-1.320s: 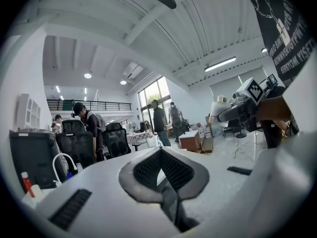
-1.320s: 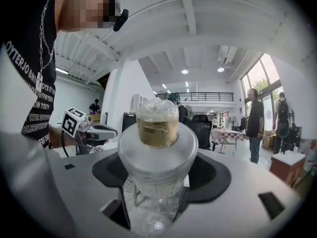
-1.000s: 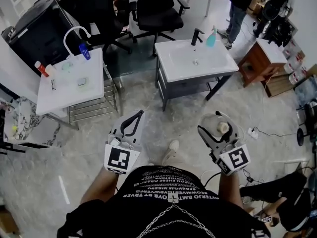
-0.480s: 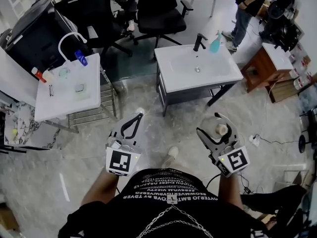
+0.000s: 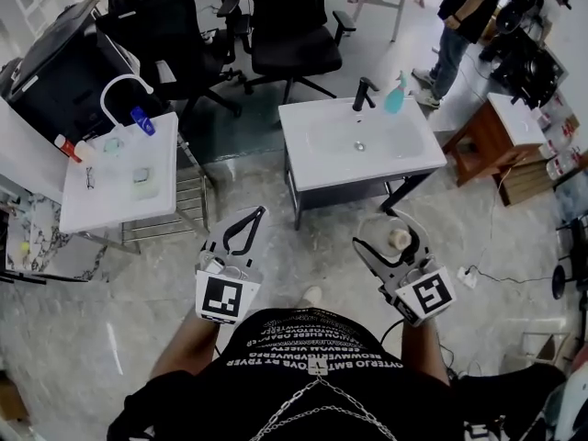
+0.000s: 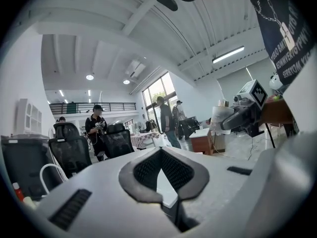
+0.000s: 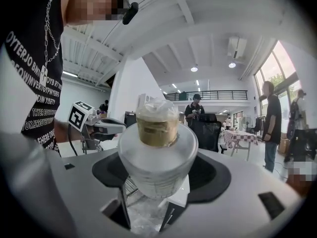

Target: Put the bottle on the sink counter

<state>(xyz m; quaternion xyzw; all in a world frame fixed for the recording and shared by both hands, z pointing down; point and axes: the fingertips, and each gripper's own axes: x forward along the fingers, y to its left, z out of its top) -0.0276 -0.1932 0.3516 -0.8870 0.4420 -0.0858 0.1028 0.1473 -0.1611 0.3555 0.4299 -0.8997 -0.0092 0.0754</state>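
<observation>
While the translucent white plastic bottle with a tan neck [image 5: 399, 239] hangs over the floor, near of the sink and not yet over it, the step in hand is, by my reading, the carry. The right gripper [image 5: 381, 228] is clamped on the bottle's body, jaws spread wide around it, and the bottle stands upright with its neck up. The left gripper [image 5: 254, 215] is closed on nothing, well to the left. Ahead stands the white sink counter on a dark frame [image 5: 312, 159], with a black tap [image 5: 365, 92] and a teal spray bottle [image 5: 394, 95] at its far edge; a second white sink table [image 5: 110, 186] stands far left. I take the nearer, central one as the goal. To do this well, hold the bottle level and the squeeze steady, bring it over a flat stretch of counter at the near or right rim, clear of the basin, tap and spray bottle, lower until its base sits flat, and only then let the jaws part.
</observation>
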